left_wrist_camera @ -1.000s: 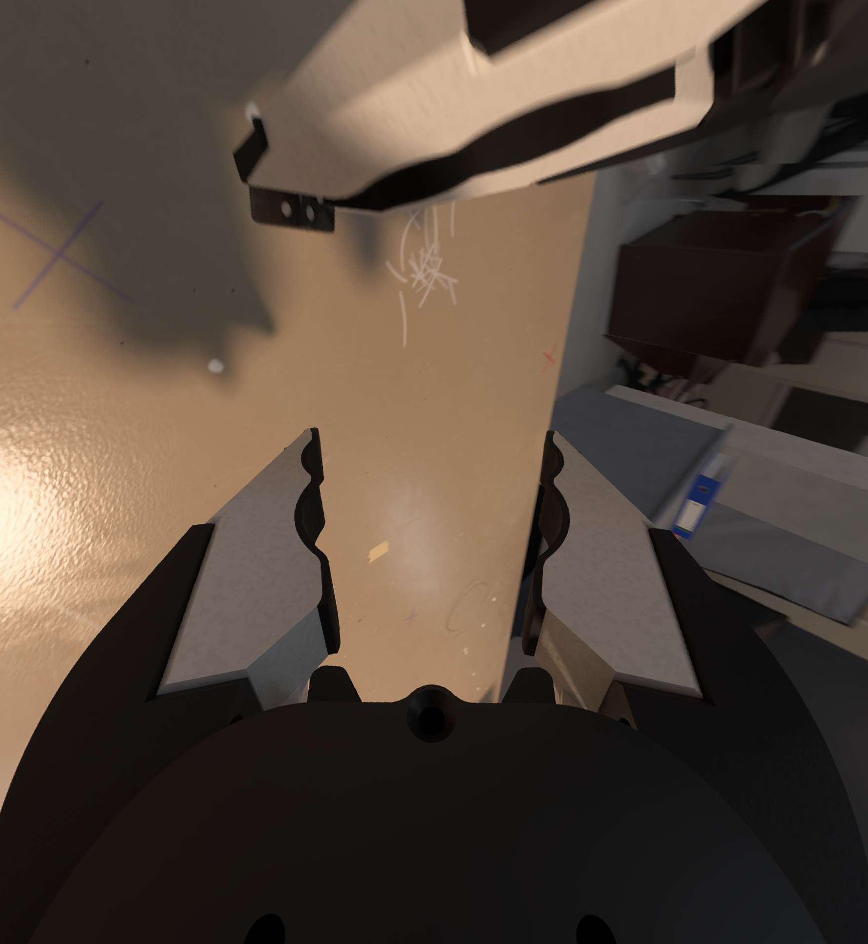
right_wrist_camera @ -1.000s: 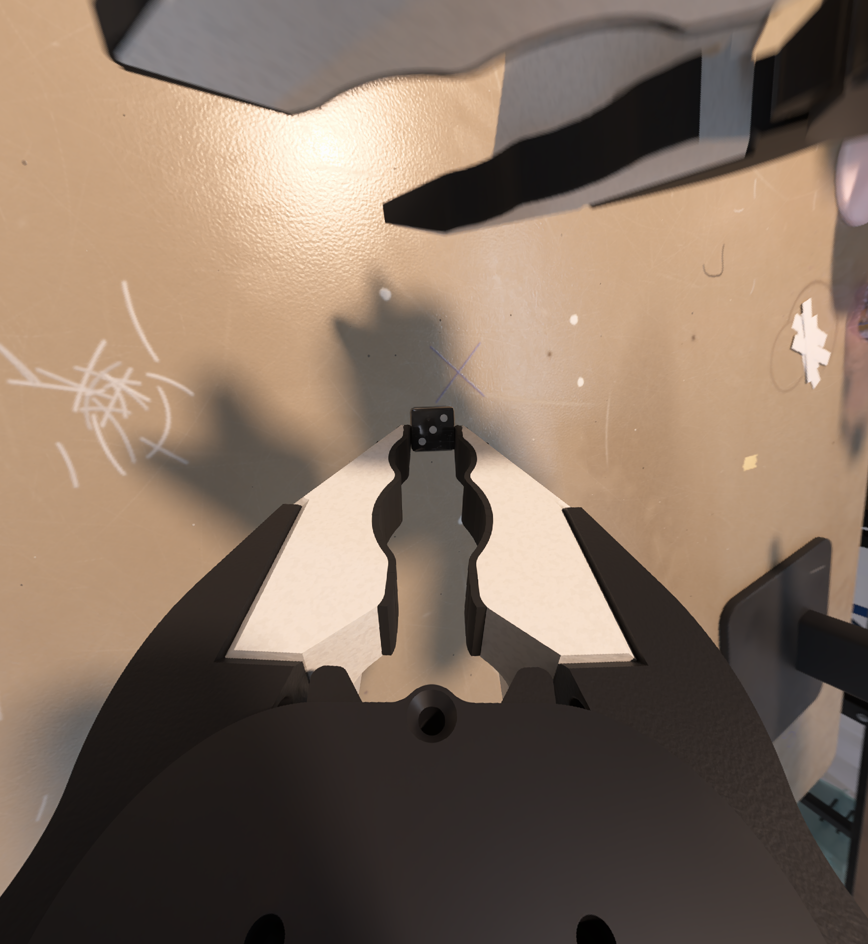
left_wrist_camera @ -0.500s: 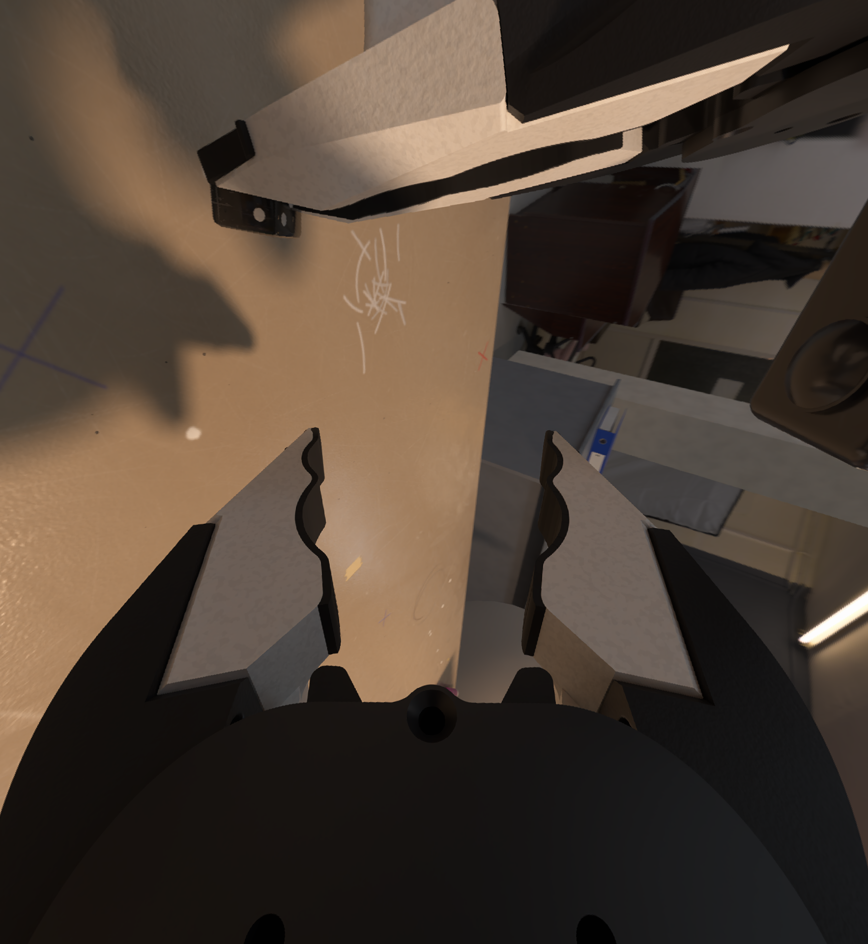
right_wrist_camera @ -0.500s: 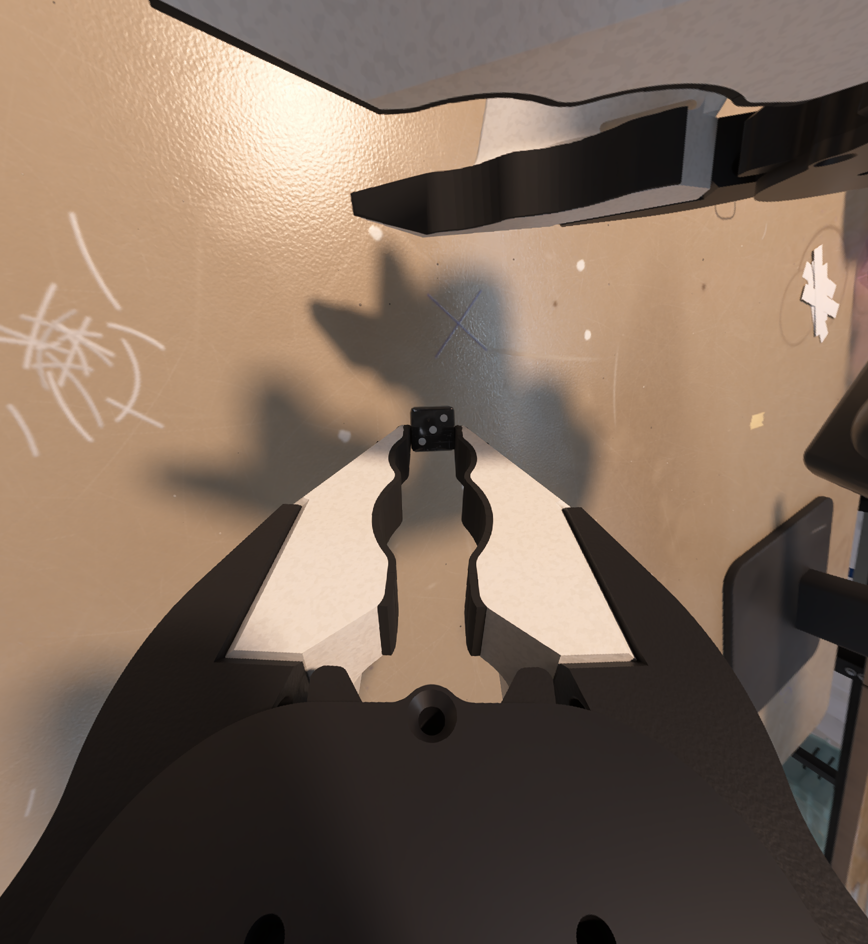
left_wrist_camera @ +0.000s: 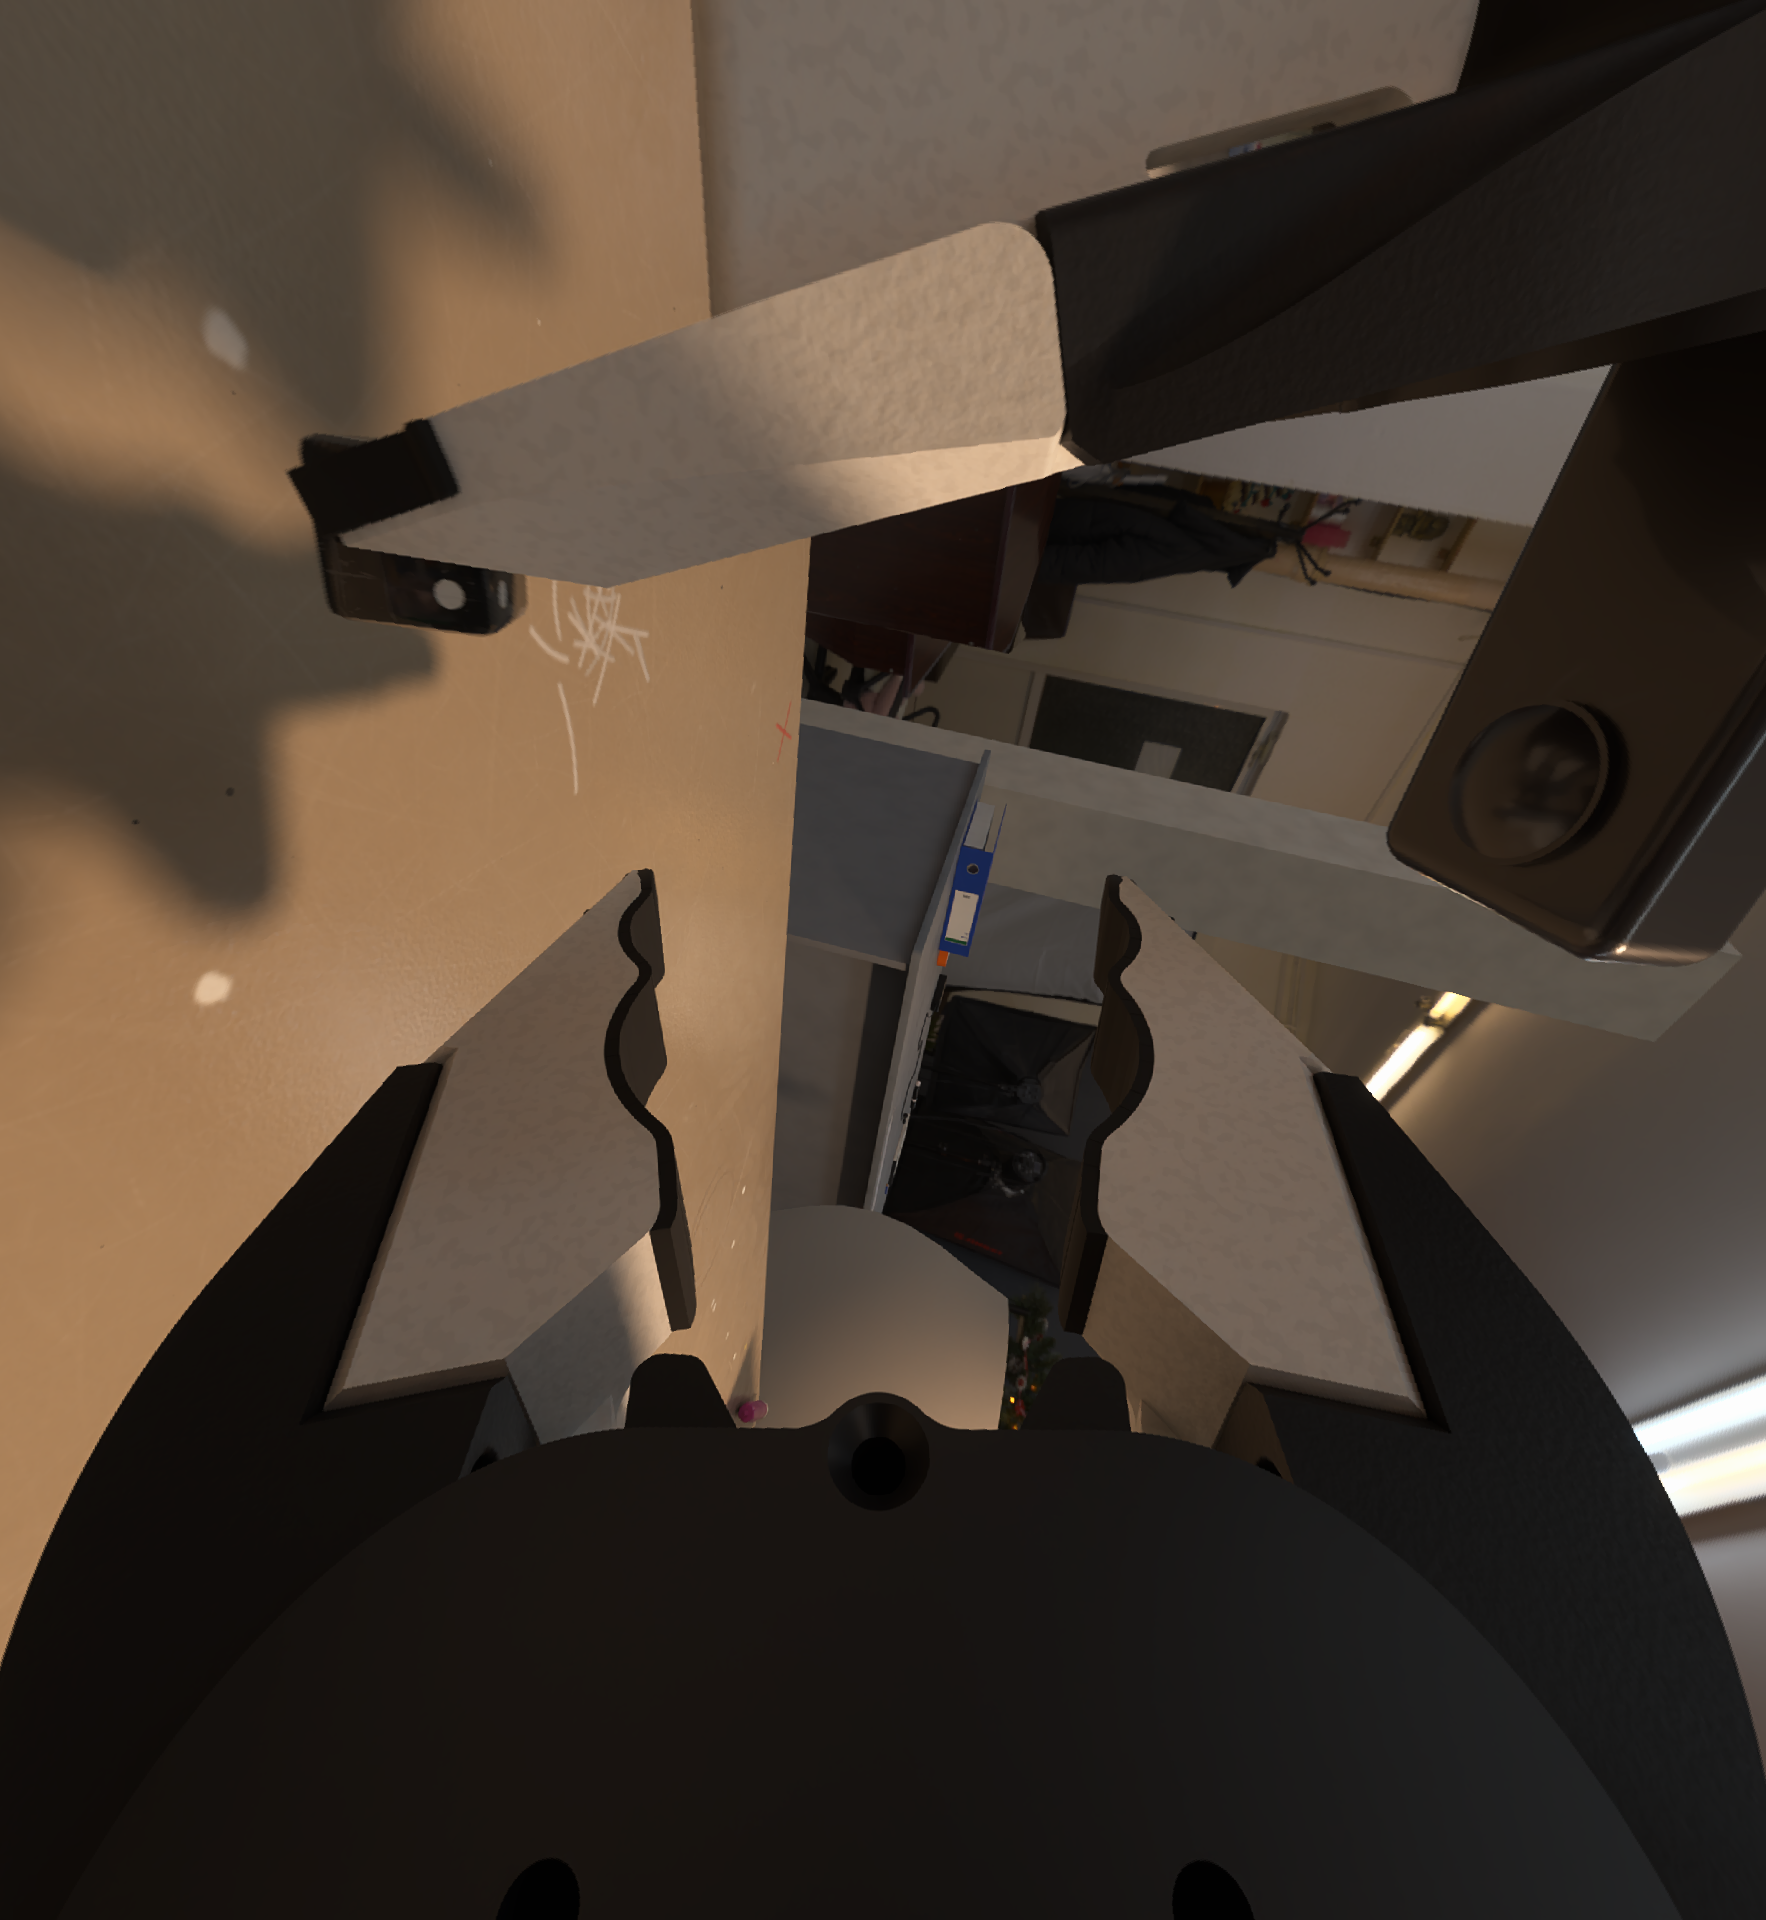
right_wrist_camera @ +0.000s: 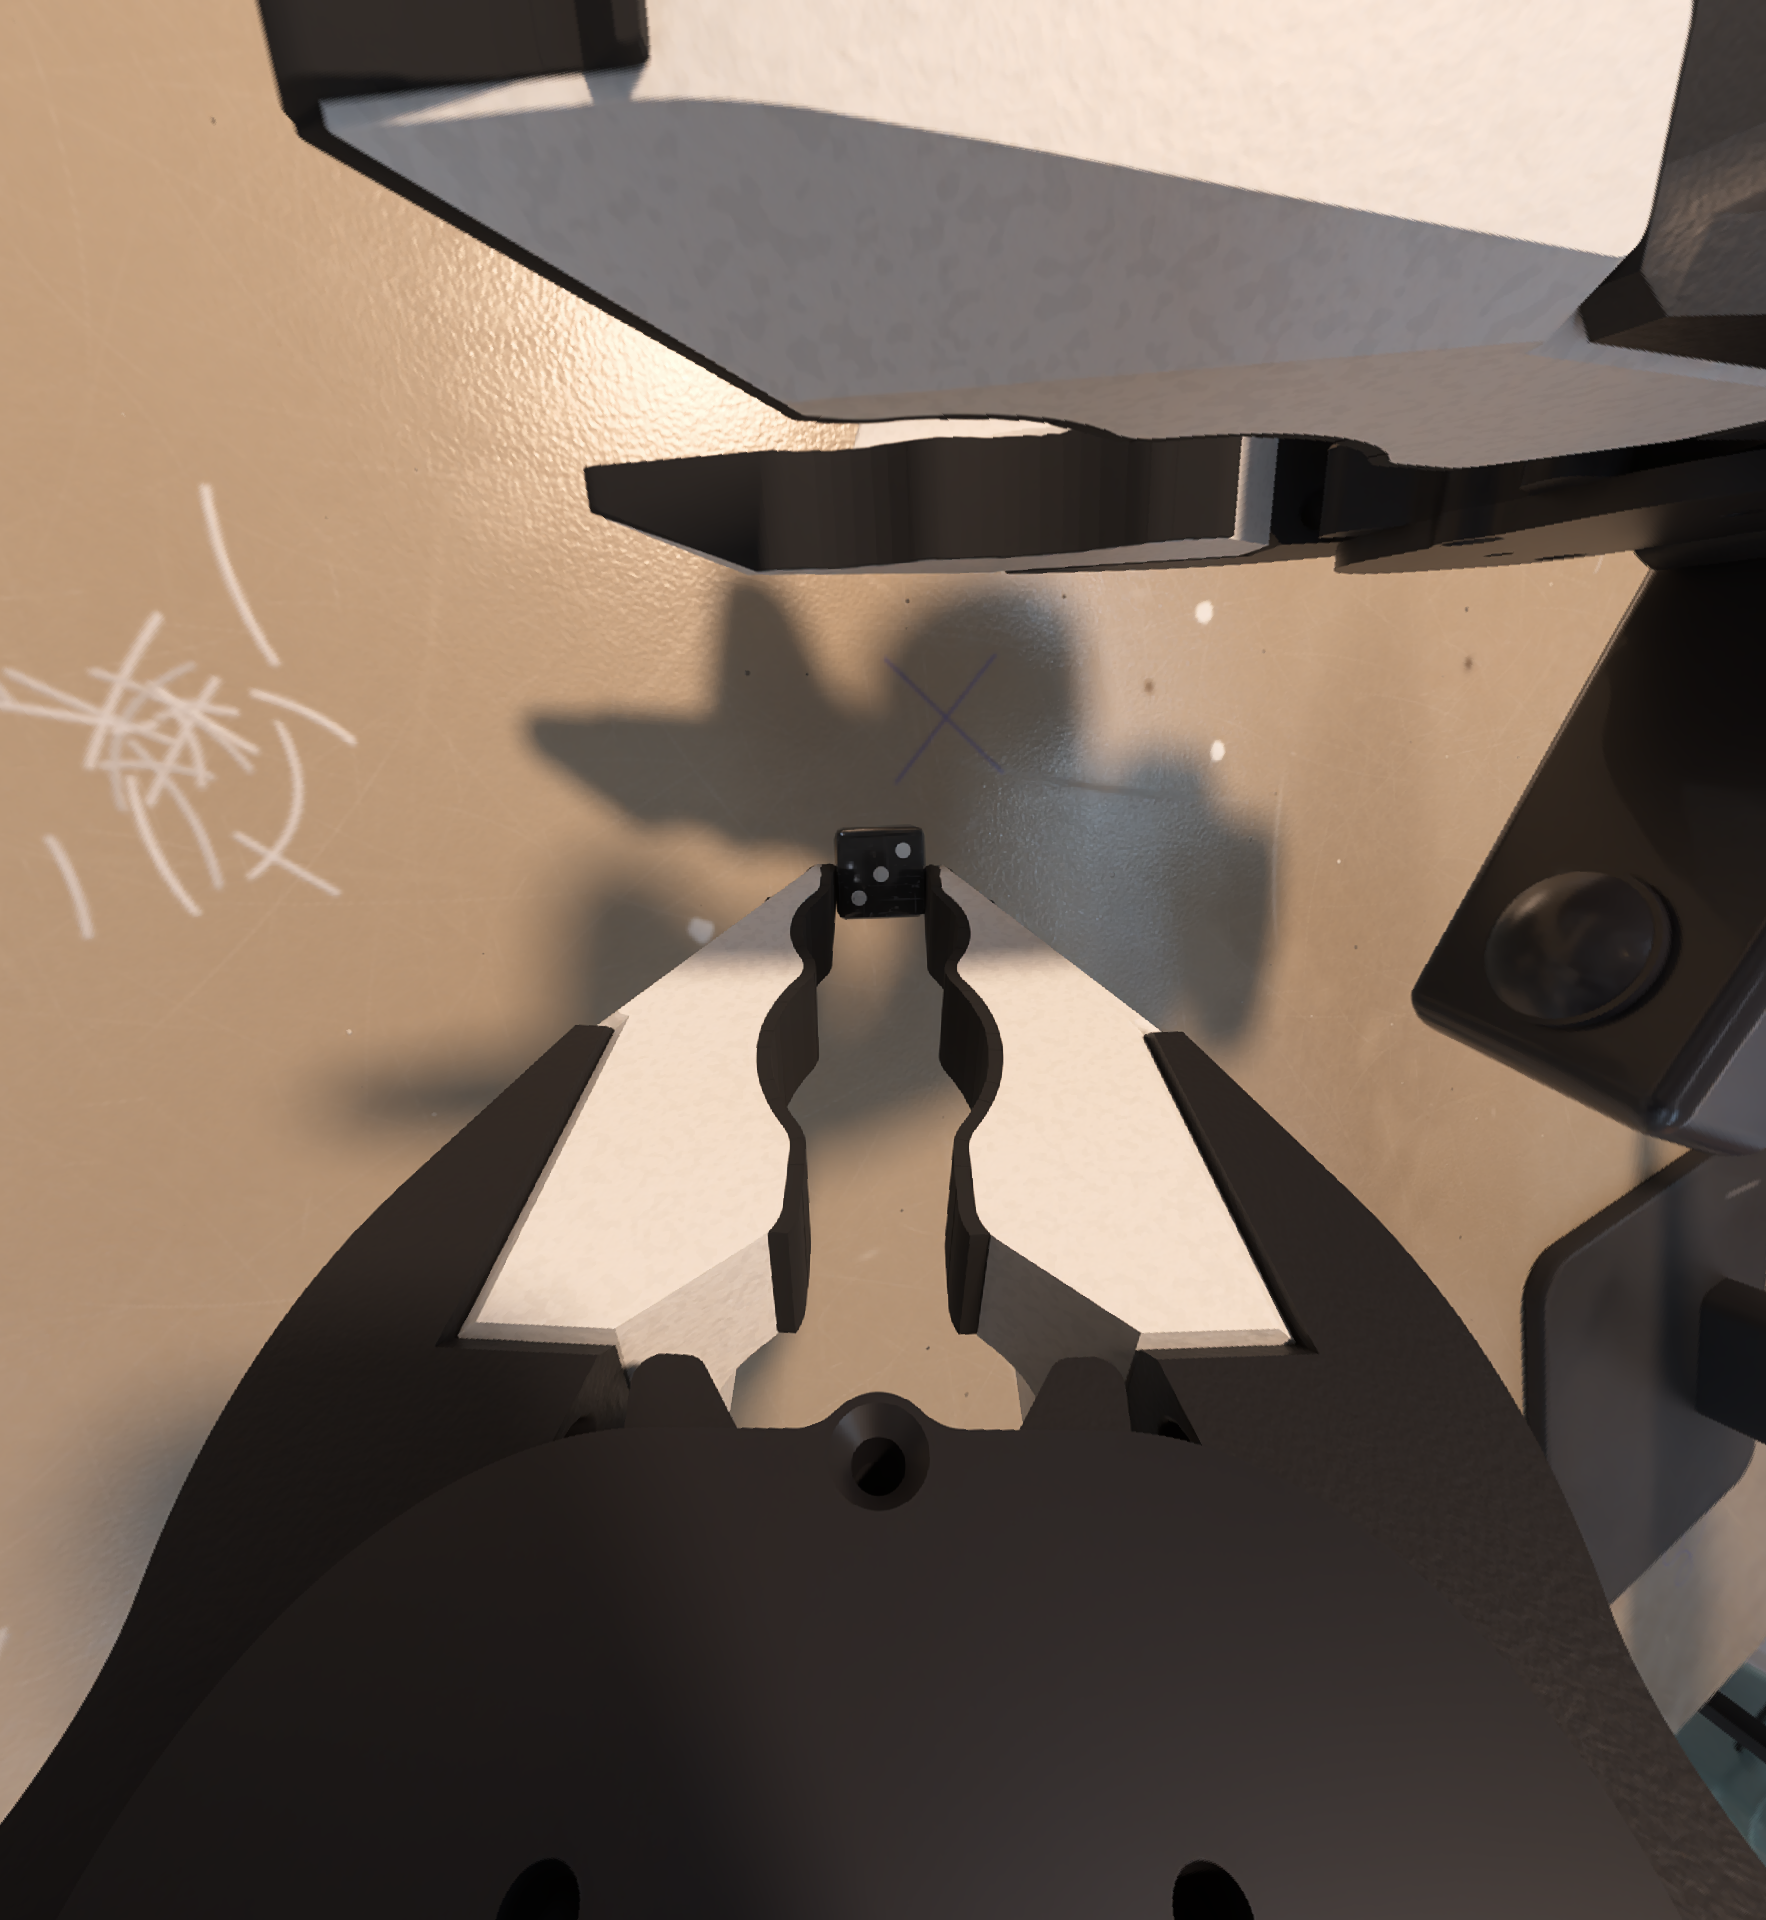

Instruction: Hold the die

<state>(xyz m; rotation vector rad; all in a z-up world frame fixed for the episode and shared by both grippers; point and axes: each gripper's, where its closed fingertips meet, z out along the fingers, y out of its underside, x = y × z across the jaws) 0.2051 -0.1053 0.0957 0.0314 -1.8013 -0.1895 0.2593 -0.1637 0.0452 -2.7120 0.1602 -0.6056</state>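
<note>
A small black die (right_wrist_camera: pixel 879 873) with white pips sits clamped between the tips of my right gripper (right_wrist_camera: pixel 879 881), held above the tan table (right_wrist_camera: pixel 235 1039). In the left wrist view the die (left_wrist_camera: pixel 417 595) shows at the tip of the right gripper's fingers (left_wrist_camera: pixel 713 436), at the upper left. My left gripper (left_wrist_camera: pixel 879 883) is open and empty, well apart from the die, and points past the table's edge. In the right wrist view the left gripper's fingers (right_wrist_camera: pixel 1066 260) cross the top of the frame above the die.
White scratch marks (right_wrist_camera: pixel 152 748) and a faint pencilled cross (right_wrist_camera: pixel 946 717) mark the table. A dark flat pad on a stem (right_wrist_camera: pixel 1648 1403) stands at the table's right edge. Beyond the table edge (left_wrist_camera: pixel 785 935) lie shelves, a blue binder (left_wrist_camera: pixel 967 894) and a room.
Both grippers have risen from the table and drawn closer together. The left gripper has swung toward the table's edge, showing more of the room. The right gripper still holds the die.
</note>
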